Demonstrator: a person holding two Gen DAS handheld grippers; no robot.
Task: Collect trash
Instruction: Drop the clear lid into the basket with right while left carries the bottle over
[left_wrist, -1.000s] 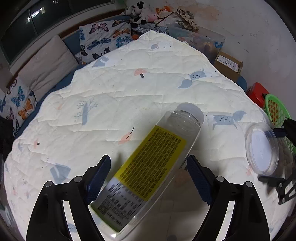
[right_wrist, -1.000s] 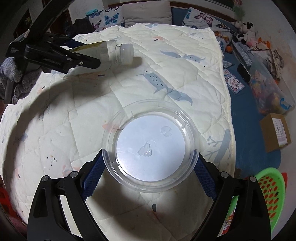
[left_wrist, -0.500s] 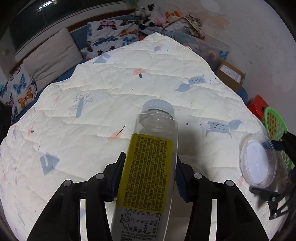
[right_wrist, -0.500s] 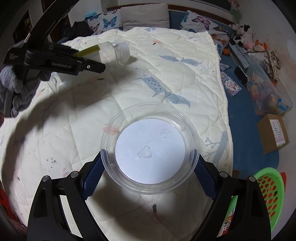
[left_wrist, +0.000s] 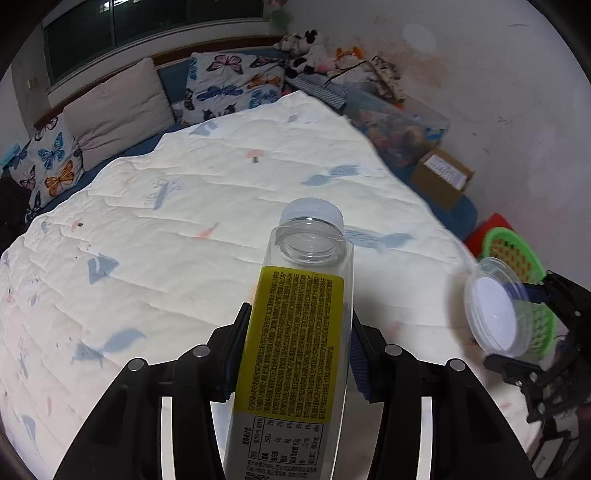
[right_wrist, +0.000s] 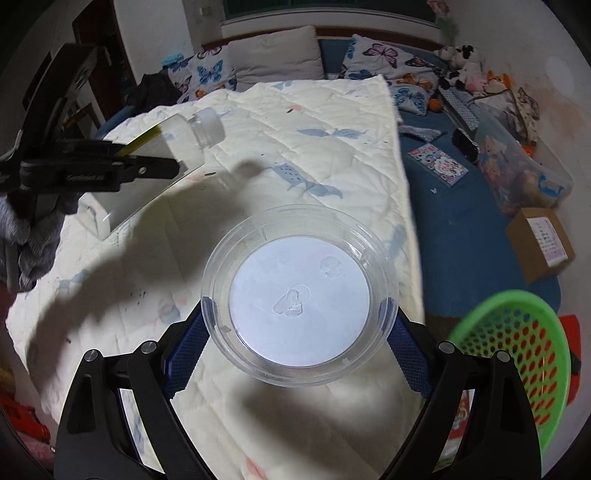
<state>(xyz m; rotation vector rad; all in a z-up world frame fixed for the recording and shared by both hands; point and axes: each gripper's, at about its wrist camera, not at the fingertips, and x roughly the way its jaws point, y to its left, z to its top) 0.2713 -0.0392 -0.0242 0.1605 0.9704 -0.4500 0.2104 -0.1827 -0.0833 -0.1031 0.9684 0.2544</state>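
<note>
The bottom of the clear plastic bottle (left_wrist: 295, 350) runs off the lower edge of the left wrist view, and its label print is too small to read. Beside that bottle, the quilt (left_wrist: 221, 206) is smeared with blur along its right side. Right of the bottle, the green basket (left_wrist: 517, 258) sits half hidden behind the clear round lid (left_wrist: 495, 314). The cardboard box (left_wrist: 441, 177) beyond the bottle carries an unreadable sticker.
</note>
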